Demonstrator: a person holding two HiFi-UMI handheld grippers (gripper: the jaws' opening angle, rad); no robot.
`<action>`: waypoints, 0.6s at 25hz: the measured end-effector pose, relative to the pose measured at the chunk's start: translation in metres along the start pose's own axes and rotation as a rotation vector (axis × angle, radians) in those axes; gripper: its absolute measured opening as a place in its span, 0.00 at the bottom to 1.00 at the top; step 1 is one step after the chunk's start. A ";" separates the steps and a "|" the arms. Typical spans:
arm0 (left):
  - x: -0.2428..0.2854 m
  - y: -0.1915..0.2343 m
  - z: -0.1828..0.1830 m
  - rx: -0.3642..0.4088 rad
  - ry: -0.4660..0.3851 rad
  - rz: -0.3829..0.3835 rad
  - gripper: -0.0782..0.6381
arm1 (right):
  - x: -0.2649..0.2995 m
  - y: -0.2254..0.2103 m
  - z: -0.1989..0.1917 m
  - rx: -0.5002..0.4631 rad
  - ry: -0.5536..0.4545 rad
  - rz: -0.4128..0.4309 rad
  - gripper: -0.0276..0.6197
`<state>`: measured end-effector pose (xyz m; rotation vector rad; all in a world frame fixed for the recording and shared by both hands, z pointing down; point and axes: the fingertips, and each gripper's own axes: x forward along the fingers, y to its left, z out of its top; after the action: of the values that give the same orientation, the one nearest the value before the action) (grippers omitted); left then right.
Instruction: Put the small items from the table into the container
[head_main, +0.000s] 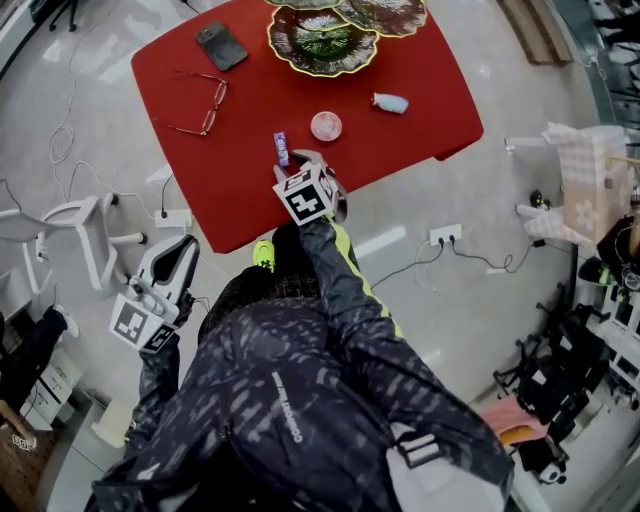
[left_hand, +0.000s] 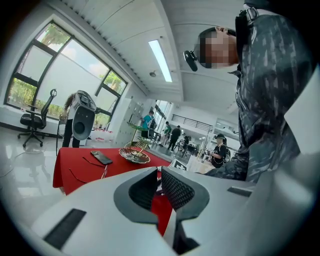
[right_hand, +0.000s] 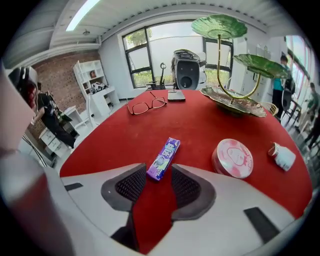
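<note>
1. Step in hand looks like the pick on the purple candy pack (right_hand: 164, 158). Your right gripper (right_hand: 159, 172) is angled down over the near edge of the red table (head_main: 260, 120), lined up along the pack.
2. Right tongs: roughly half open. The pack lies flat with its near end just between the tips. The pads don't look clamped on it.
3. Left gripper (left_hand: 159, 172): tongs nearly together, nothing in them, held low off the table's left side. Looks idle.
4. The pink round tin (right_hand: 233, 158) and small white bottle (right_hand: 283, 156) lie right of the pack, not yet moved. The leaf-shaped dish (right_hand: 235, 102), probably the container, is at the far edge, well apart from the pack.
5. Next move, my read: ease in so the pads cover more of the pack, close across its narrow width, lift, and carry it to the dish. With only the end gripped, the pack may pivot.
</note>
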<state>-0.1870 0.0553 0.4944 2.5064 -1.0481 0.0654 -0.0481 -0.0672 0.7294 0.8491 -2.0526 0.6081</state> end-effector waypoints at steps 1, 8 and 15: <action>0.000 0.000 0.000 -0.001 -0.002 0.003 0.15 | 0.000 0.001 0.001 -0.028 0.005 -0.015 0.29; 0.001 -0.002 0.000 -0.006 -0.007 0.007 0.15 | 0.001 -0.002 0.001 -0.034 -0.017 -0.023 0.27; 0.005 -0.004 0.010 0.001 -0.026 0.015 0.15 | 0.000 -0.007 -0.002 0.035 -0.018 0.009 0.21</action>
<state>-0.1823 0.0504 0.4849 2.5074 -1.0770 0.0381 -0.0421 -0.0700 0.7318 0.8689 -2.0684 0.6449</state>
